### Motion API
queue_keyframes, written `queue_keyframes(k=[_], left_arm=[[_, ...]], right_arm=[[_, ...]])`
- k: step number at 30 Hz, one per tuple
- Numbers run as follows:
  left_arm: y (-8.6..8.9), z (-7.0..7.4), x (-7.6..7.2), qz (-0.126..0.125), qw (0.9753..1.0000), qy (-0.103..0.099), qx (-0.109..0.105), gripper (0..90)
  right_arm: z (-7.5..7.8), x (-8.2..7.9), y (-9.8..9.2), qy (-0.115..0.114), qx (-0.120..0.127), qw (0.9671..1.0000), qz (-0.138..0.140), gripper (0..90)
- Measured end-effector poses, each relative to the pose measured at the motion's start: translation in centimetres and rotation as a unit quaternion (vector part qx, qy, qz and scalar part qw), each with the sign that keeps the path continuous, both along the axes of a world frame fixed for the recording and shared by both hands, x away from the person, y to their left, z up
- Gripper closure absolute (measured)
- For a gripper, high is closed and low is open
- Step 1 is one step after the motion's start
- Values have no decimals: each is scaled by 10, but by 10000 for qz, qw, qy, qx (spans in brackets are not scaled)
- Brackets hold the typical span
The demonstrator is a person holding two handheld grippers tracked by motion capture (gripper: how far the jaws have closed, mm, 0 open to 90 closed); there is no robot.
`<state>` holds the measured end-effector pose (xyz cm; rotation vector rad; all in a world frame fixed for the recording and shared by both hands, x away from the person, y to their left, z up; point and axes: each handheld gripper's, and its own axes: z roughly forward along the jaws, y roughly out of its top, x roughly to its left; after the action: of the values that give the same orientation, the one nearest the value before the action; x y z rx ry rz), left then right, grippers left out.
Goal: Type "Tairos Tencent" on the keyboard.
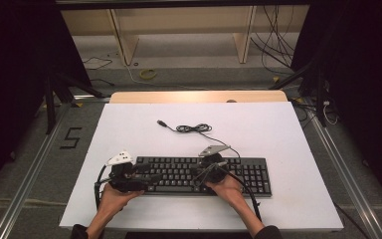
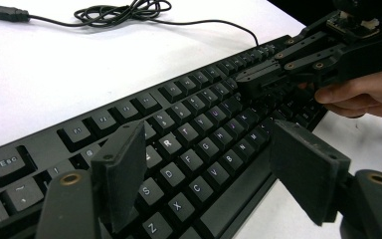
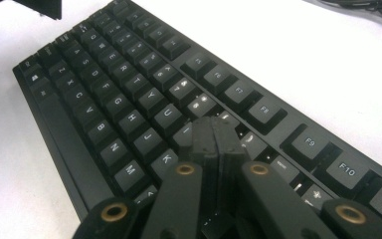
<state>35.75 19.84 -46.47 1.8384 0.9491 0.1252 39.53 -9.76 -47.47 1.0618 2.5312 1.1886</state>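
I press my right tool [image 3: 214,142], jaws pressed together into one blunt tip, onto the keyboard [image 1: 199,174] keys; my left tool [image 2: 204,169] hovers spread, ready.

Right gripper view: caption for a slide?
Shut right gripper pressing down among the keys of a black keyboard on a white table.
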Motion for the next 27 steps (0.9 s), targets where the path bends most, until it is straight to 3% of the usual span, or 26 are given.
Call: queue_keyframes(k=[20,27], left_arm=[[3,-2,-3,45,10000,31,-9,298],[4,-3,-1,64,10000,35,16,299]], right_arm=[[-3,-2,4,-70,-272,9996,32,900],[4,-3,1,-85,-34,9999,-66,892]])
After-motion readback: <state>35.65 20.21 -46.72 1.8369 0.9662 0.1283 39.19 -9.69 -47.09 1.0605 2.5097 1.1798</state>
